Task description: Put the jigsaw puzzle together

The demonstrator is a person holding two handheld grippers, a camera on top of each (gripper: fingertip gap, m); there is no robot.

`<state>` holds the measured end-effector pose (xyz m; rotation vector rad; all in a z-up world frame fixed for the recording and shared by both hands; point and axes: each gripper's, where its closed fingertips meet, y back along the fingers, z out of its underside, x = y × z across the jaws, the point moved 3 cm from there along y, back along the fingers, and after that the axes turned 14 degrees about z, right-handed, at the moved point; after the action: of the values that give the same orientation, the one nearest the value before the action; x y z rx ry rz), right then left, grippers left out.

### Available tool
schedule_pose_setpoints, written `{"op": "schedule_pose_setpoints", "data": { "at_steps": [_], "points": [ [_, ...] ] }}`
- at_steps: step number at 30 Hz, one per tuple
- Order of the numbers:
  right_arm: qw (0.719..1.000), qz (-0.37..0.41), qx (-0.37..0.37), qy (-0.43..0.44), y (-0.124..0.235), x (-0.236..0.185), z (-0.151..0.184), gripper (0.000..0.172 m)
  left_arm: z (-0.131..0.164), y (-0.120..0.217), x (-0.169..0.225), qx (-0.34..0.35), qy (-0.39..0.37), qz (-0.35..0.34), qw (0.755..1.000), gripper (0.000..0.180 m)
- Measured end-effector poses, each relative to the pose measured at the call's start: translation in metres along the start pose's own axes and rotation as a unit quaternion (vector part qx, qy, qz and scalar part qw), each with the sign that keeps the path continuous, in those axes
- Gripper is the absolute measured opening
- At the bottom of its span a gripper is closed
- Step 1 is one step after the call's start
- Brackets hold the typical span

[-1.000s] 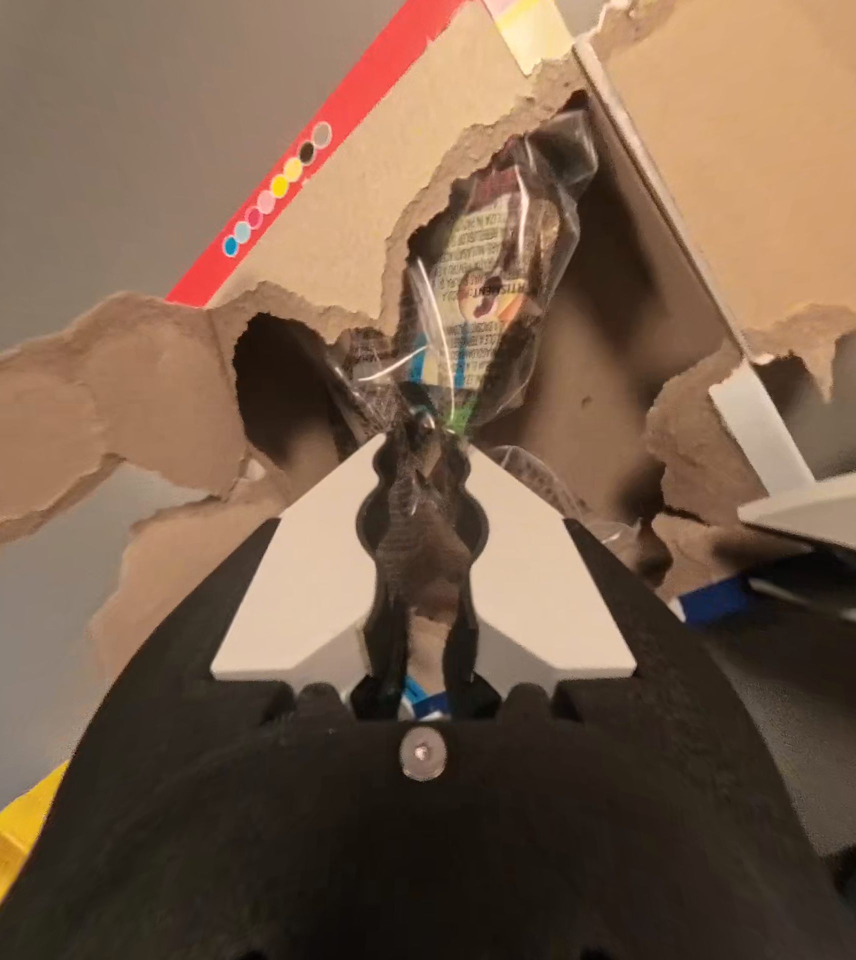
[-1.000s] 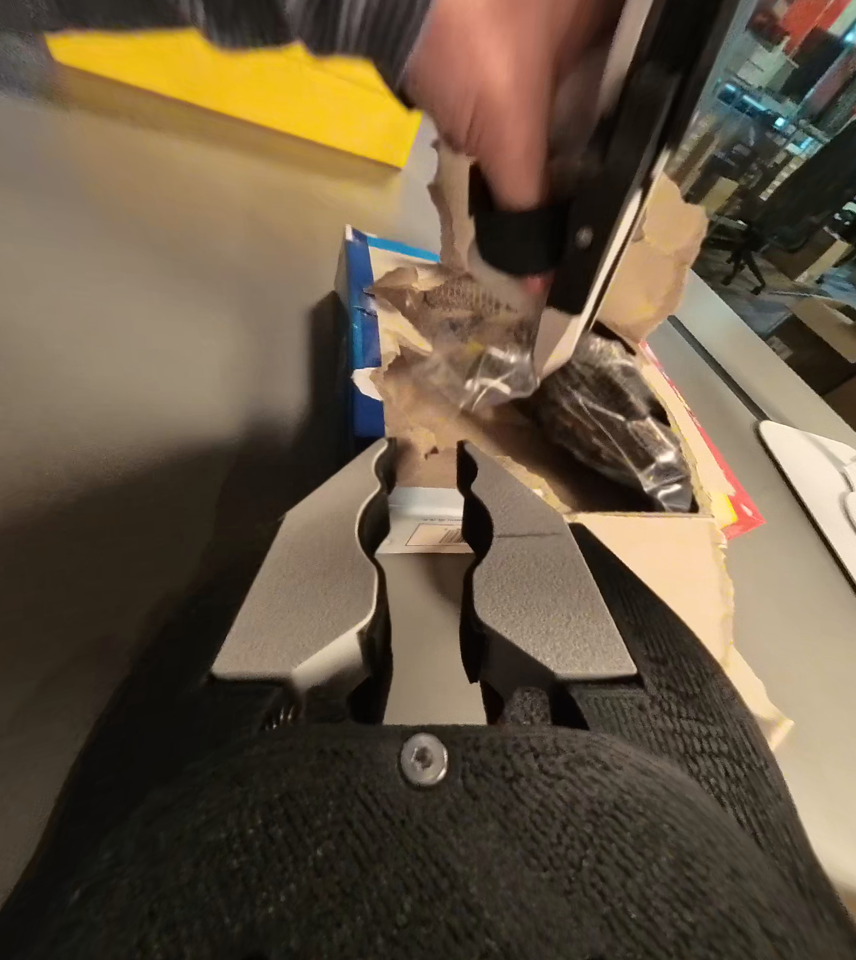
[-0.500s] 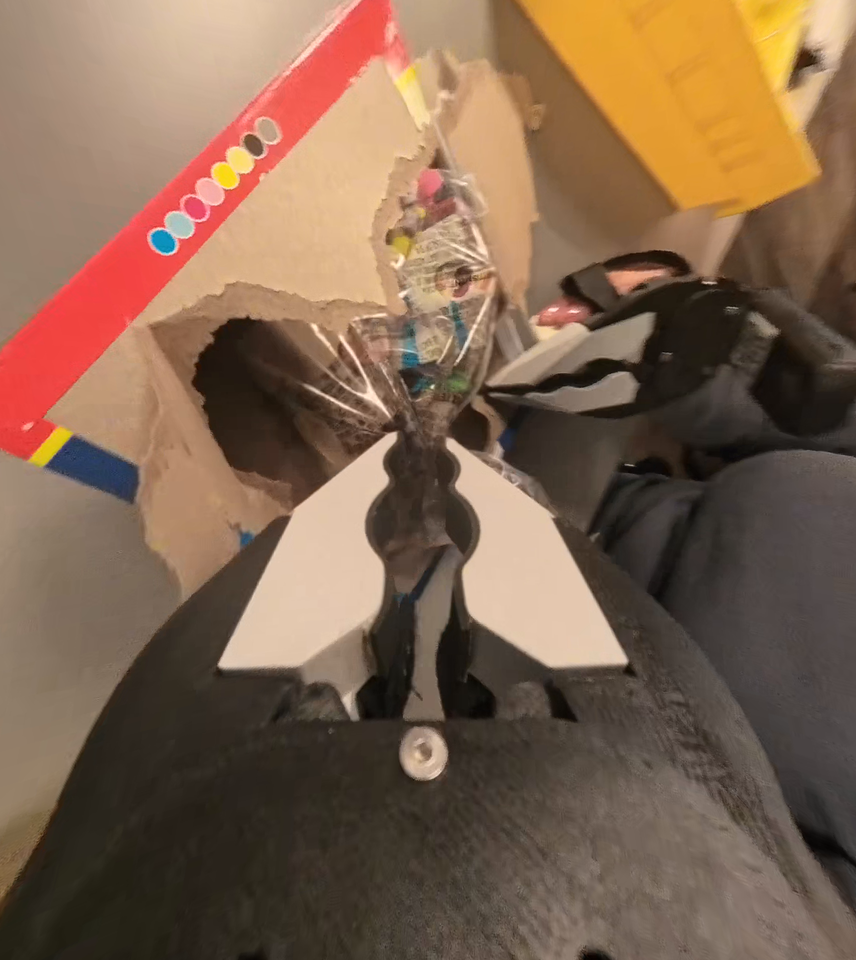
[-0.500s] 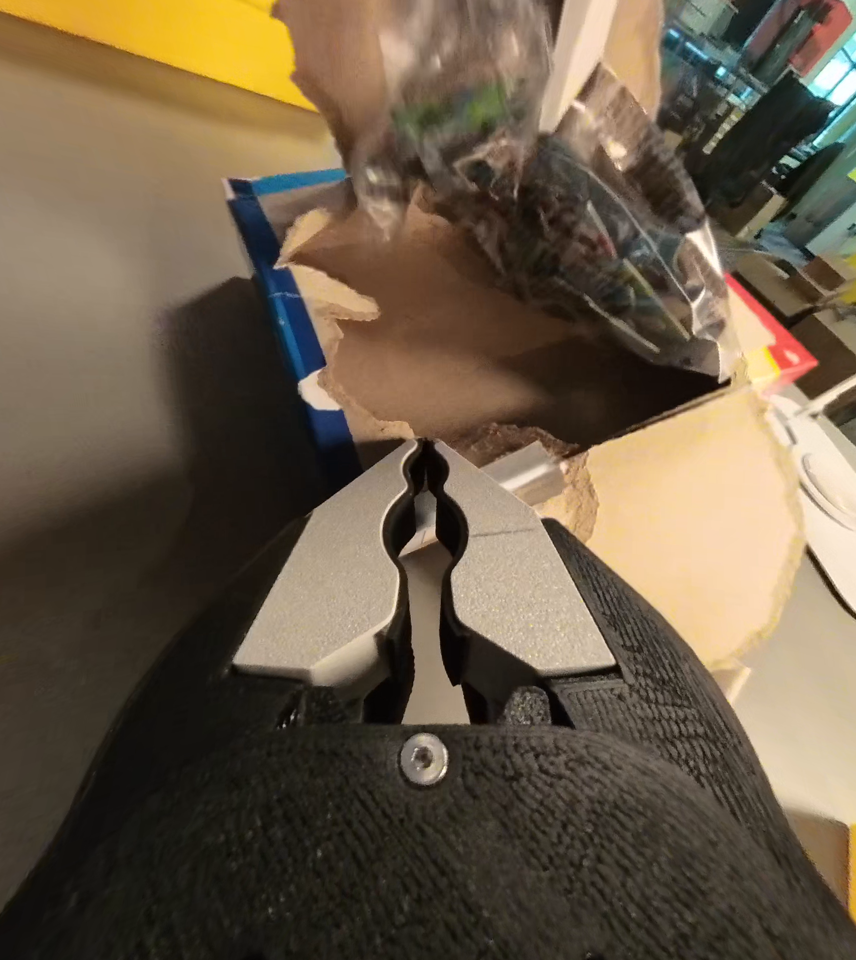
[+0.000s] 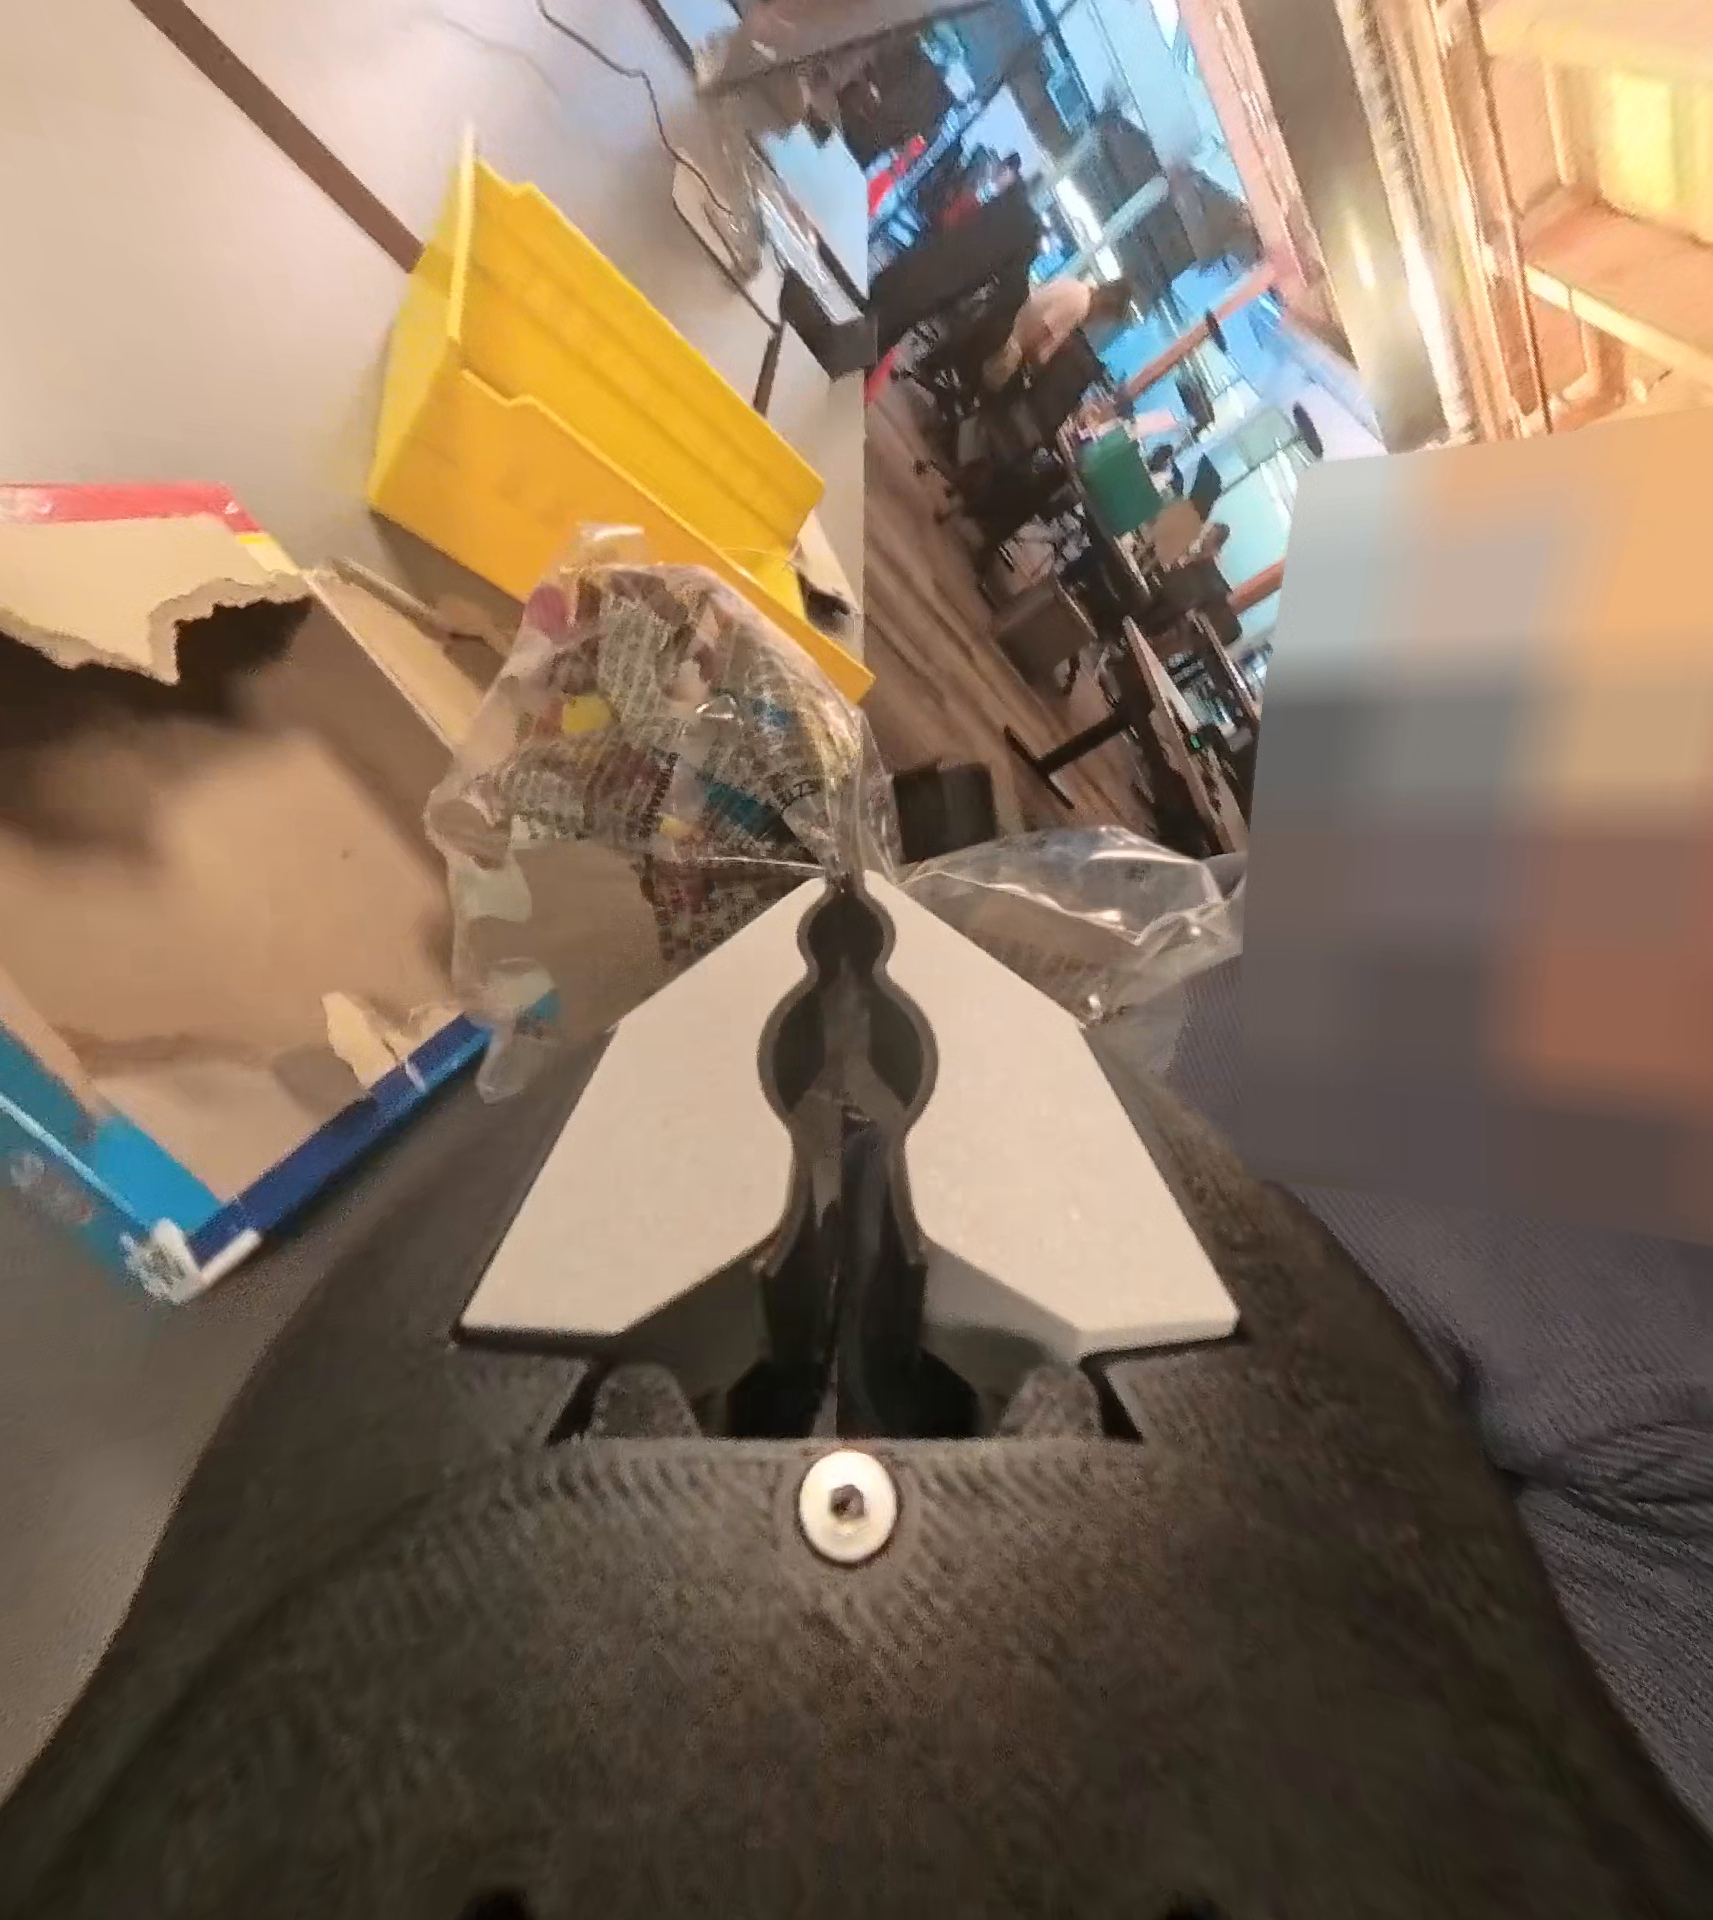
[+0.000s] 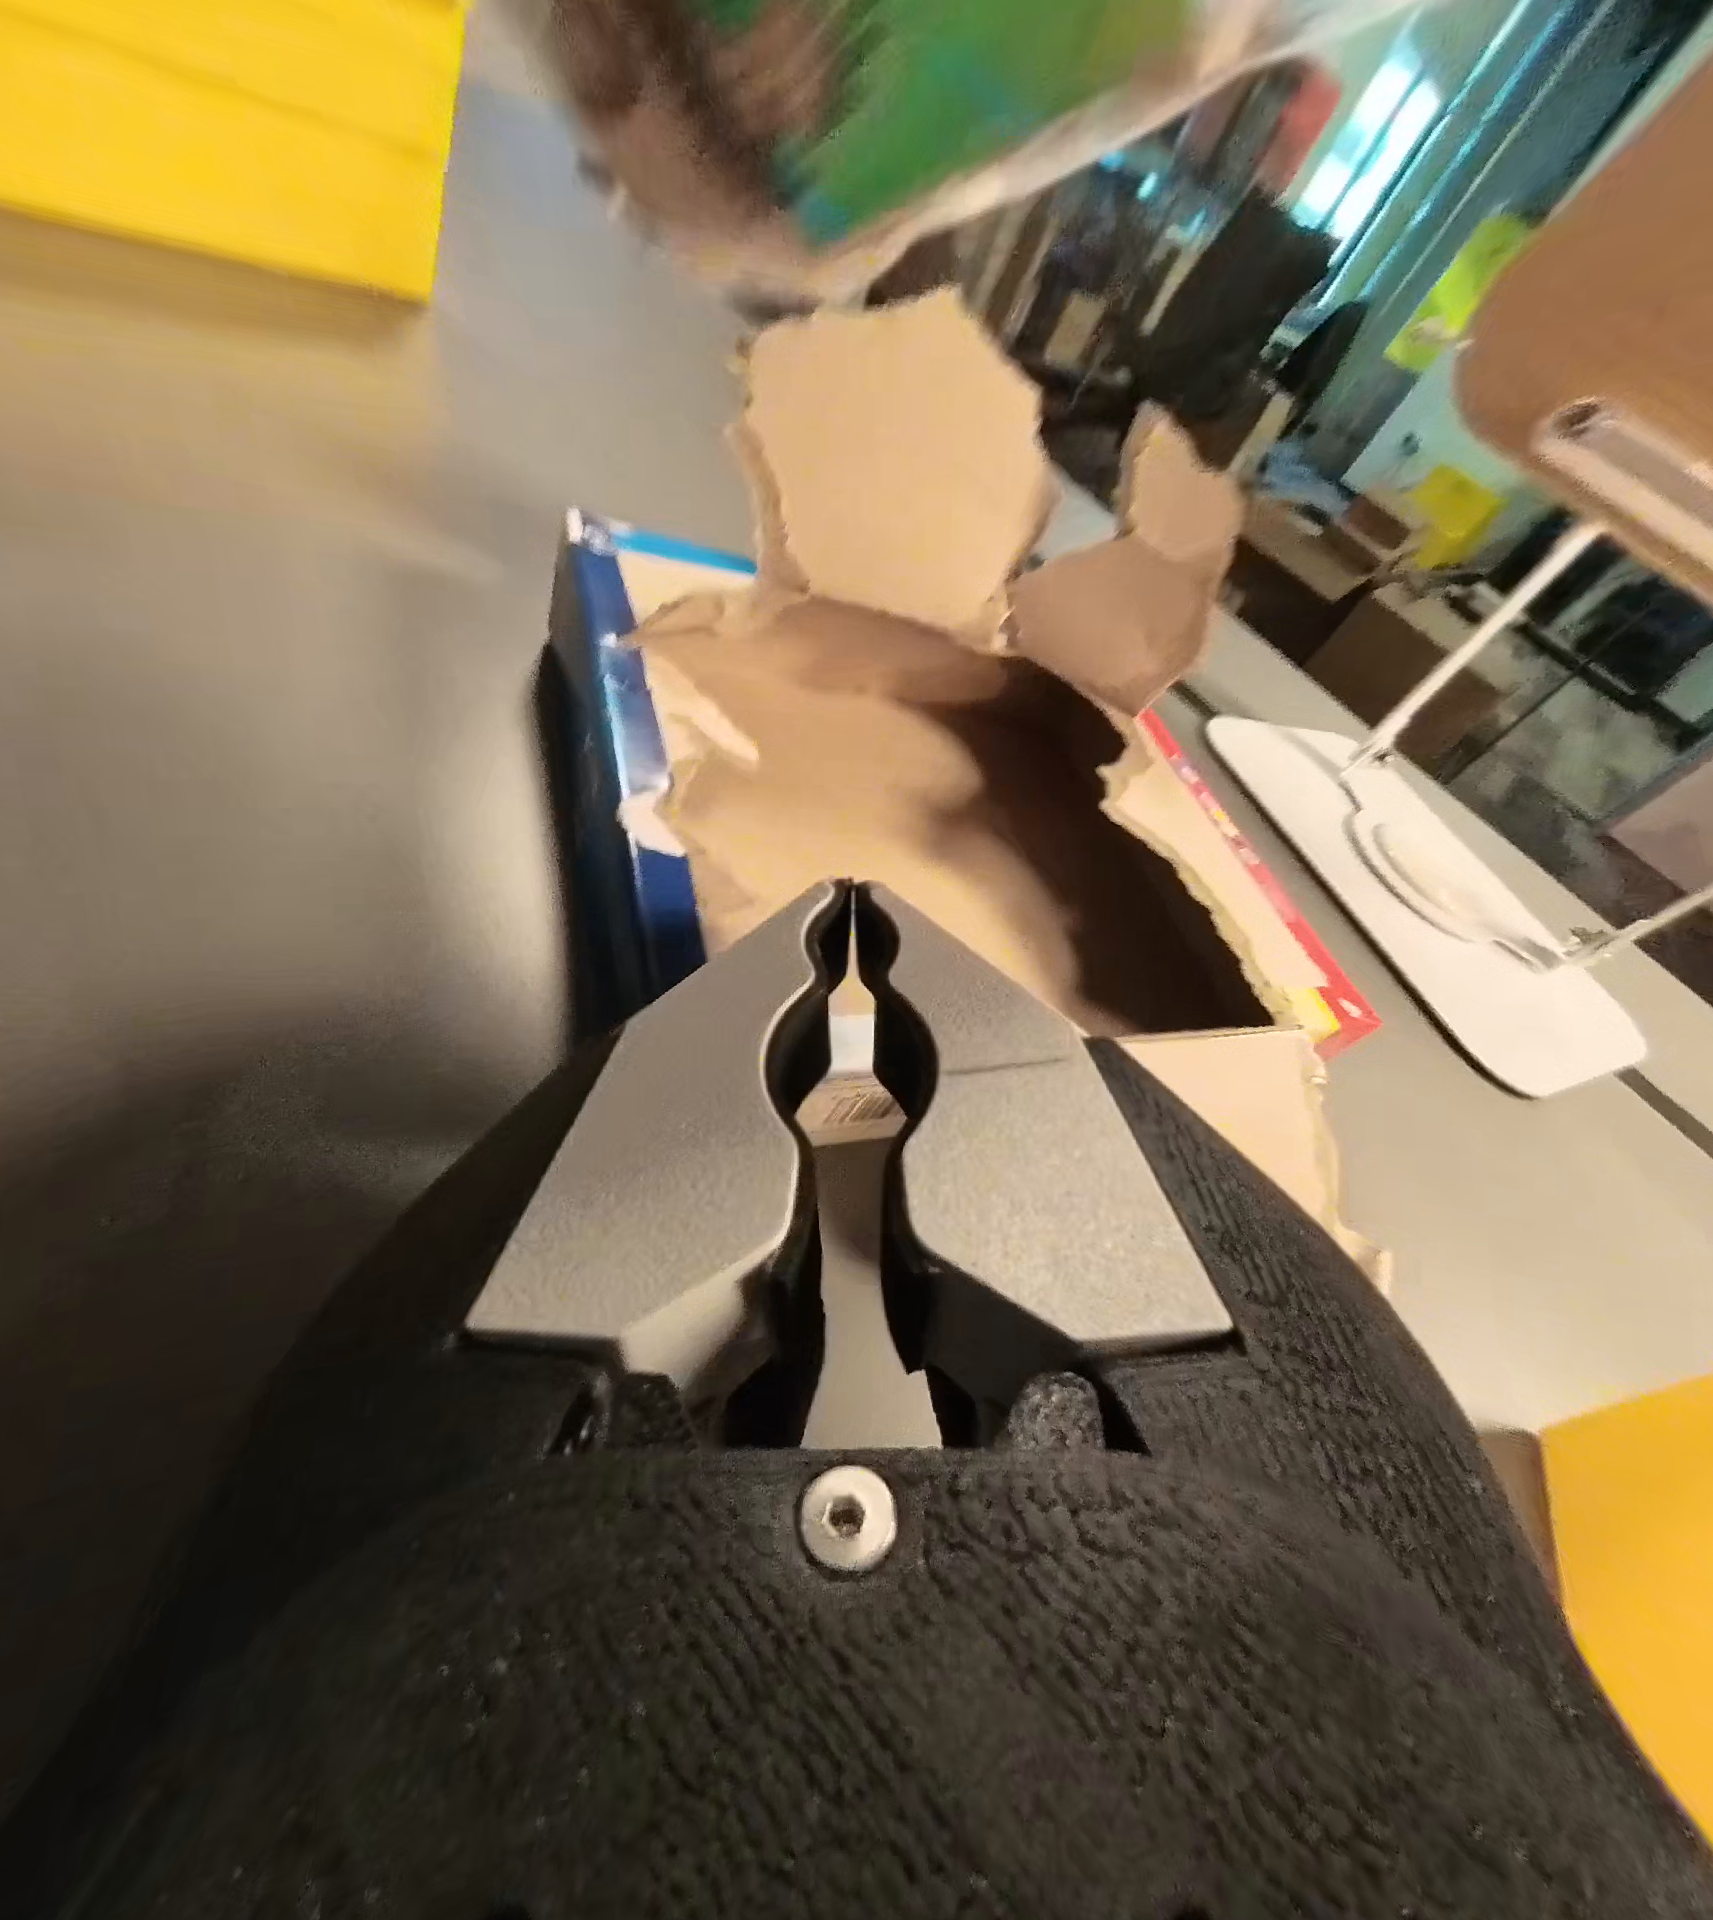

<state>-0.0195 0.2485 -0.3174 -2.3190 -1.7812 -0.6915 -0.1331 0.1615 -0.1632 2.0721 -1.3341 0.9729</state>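
the left gripper [image 5: 844, 891] is clenched on the gathered neck of a clear plastic bag [image 5: 654, 727] of small coloured pieces, held aloft just beside the torn cardboard box [image 5: 156, 831] on the grey bench [image 5: 52, 260]. a second clear bag [image 5: 1070, 904] lies near the fingertips on a person's dark clothing. the right gripper [image 6: 850, 891] hangs above the box's near edge, its fingers pinched together on nothing. a steady pinch on the thin film seems wise, since a slack bag could swing or slip. ragged flaps [image 6: 893, 457] rise around the box's opening and could snag the plastic. a yellow bin [image 5: 571, 416] stands behind the box, and a white lamp base [image 6: 1434, 894] sits well apart on the bench; the bench on the far side of the box looks open
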Motion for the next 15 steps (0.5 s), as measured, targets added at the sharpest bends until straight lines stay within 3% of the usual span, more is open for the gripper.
{"op": "schedule_pose_setpoints", "data": {
  "at_steps": [3,5,7,9,11,13,15],
  "points": [
    [0.997,0.024,0.042,-0.068,0.008,0.018,-0.01,0.008,0.032,0.009,-0.008,0.035,0.029,-0.04,0.998,0.0],
    [0.991,0.047,0.065,-0.103,0.013,0.032,-0.015,0.014,0.056,0.026,-0.033,0.076,0.082,-0.131,0.985,0.004],
    [0.986,0.065,0.085,-0.127,0.018,0.042,-0.018,0.019,0.077,0.049,-0.047,0.123,0.112,-0.213,0.963,0.034],
    [0.983,0.083,0.097,-0.133,0.021,0.048,-0.021,0.02,0.081,0.067,-0.037,0.199,0.086,-0.238,0.947,0.054],
    [0.98,0.103,0.107,-0.129,0.024,0.053,-0.023,0.022,0.081,0.091,-0.021,0.262,0.035,-0.302,0.916,0.062],
    [0.977,0.13,0.116,-0.12,0.028,0.059,-0.024,0.024,0.084,0.105,-0.003,0.291,-0.022,-0.377,0.879,0.062],
    [0.972,0.16,0.124,-0.117,0.032,0.068,-0.024,0.026,0.082,0.095,0.011,0.278,-0.089,-0.418,0.86,0.062]
  ]
}}
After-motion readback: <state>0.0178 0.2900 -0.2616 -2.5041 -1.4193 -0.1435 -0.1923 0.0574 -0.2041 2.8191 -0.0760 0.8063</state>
